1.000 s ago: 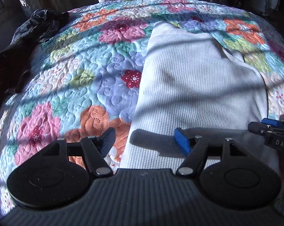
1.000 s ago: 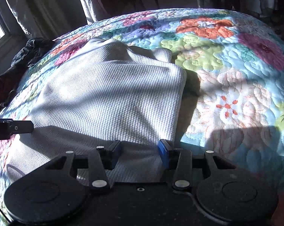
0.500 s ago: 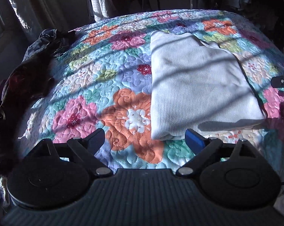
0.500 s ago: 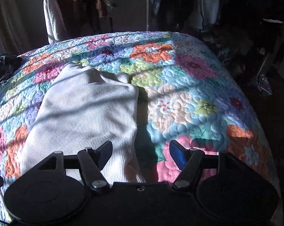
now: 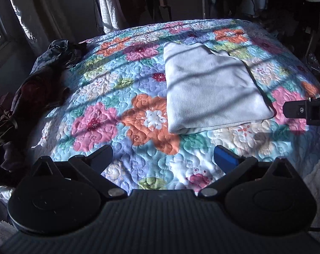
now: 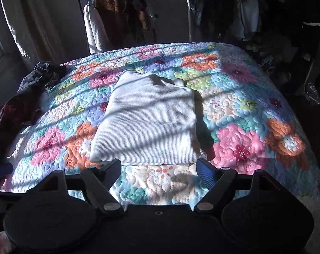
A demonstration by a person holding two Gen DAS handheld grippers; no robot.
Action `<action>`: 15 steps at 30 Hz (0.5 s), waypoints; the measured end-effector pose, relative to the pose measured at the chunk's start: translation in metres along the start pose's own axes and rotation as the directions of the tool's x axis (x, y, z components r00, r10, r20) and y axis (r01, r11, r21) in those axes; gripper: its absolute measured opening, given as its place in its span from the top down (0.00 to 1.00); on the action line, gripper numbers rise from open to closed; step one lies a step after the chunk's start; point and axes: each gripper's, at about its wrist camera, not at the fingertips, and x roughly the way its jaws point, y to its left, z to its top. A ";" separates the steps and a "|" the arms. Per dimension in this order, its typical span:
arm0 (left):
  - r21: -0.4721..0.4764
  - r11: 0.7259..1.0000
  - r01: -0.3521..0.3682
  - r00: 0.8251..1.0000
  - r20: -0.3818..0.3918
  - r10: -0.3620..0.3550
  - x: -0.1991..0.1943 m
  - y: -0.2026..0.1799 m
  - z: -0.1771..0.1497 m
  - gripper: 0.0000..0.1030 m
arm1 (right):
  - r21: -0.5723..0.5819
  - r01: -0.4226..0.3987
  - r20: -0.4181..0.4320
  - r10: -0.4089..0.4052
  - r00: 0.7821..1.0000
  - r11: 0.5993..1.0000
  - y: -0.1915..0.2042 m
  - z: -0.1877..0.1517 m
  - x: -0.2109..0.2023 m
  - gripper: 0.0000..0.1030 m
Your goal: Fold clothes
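Both grippers, left (image 5: 163, 155) & right (image 6: 159, 168), are backing off the folded white top (image 6: 147, 124) w/ fingers spreading empty, right's still widening, so this fold's looking done.

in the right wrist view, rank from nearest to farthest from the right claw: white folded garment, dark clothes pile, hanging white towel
1. white folded garment, on the quilt just beyond the right claw
2. dark clothes pile, at the bed's left edge
3. hanging white towel, on the rack behind the bed

Black left claw (image 5: 163, 157) and right claw (image 6: 160, 171), each with one blue pad, silver pivot screws
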 end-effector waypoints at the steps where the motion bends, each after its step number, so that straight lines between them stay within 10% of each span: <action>1: 0.011 1.000 0.007 1.000 -0.004 -0.007 -0.001 -0.003 -0.003 0.00 | -0.012 0.002 -0.017 -0.002 1.000 1.000 0.003 -0.003 -0.002 0.21; 15: 0.029 0.998 0.062 0.997 0.037 -0.063 0.008 -0.024 -0.020 0.00 | -0.050 0.007 -0.036 -0.009 0.999 0.999 0.013 -0.026 0.000 0.19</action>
